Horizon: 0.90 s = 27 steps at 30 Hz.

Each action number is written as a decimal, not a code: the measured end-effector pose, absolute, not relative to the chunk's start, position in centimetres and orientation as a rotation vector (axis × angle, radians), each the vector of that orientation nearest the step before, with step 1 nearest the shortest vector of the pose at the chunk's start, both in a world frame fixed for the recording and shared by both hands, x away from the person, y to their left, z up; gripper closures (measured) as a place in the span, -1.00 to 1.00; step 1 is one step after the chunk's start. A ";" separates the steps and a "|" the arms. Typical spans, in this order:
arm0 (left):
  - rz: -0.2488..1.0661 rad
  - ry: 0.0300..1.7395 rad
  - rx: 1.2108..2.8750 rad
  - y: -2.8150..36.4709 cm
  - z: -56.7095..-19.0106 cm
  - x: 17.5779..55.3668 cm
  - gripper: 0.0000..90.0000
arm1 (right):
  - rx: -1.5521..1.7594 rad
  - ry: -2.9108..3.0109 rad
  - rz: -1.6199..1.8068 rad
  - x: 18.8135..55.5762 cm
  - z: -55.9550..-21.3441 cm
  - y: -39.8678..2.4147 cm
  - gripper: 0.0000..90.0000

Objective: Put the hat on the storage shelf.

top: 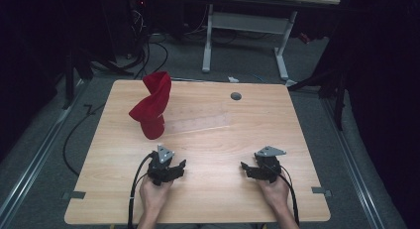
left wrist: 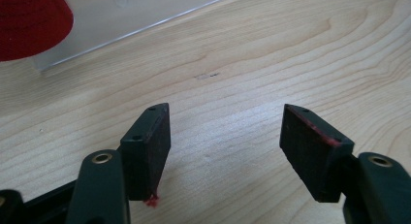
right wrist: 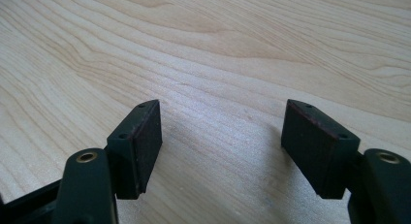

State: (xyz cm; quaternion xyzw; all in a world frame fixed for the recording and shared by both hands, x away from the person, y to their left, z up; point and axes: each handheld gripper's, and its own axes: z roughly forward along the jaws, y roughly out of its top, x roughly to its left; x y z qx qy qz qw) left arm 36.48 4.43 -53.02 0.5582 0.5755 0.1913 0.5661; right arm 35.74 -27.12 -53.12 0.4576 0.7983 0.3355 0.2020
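A twisted red cloth (top: pixel 152 107) stands upright at the back left of the wooden table (top: pixel 213 199), its base on one end of a clear plastic sheet (top: pixel 198 124). My left gripper (top: pixel 167 165) rests near the front edge, below the cloth and apart from it. In the left gripper view it (left wrist: pixel 225 117) is open over bare wood, with a red thread stuck to the left pad (left wrist: pixel 152 149). The cloth (left wrist: pixel 29 20) and clear sheet (left wrist: pixel 135 15) lie ahead at the upper left. My right gripper (top: pixel 257 168) sits at the front right, and its (right wrist: pixel 221 112) jaws stand open over bare wood.
A round grey cable hole (top: pixel 236 96) sits in the tabletop near the back edge. Beyond the table stands a white-legged desk (top: pixel 282 45), with cables on the floor. Cables trail from both grippers off the front edge.
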 end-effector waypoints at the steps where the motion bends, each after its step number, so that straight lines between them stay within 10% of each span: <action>1: 0.451 1.354 1.314 4.4 -53.1 36.5 -0.21 | 1.278 2.229 0.937 35.7 -53.1 -27.1 -0.31; 27: 0.473 1.378 1.369 4.3 -54.6 37.3 -0.30 | 1.282 2.223 0.931 35.8 -53.1 -27.1 -0.30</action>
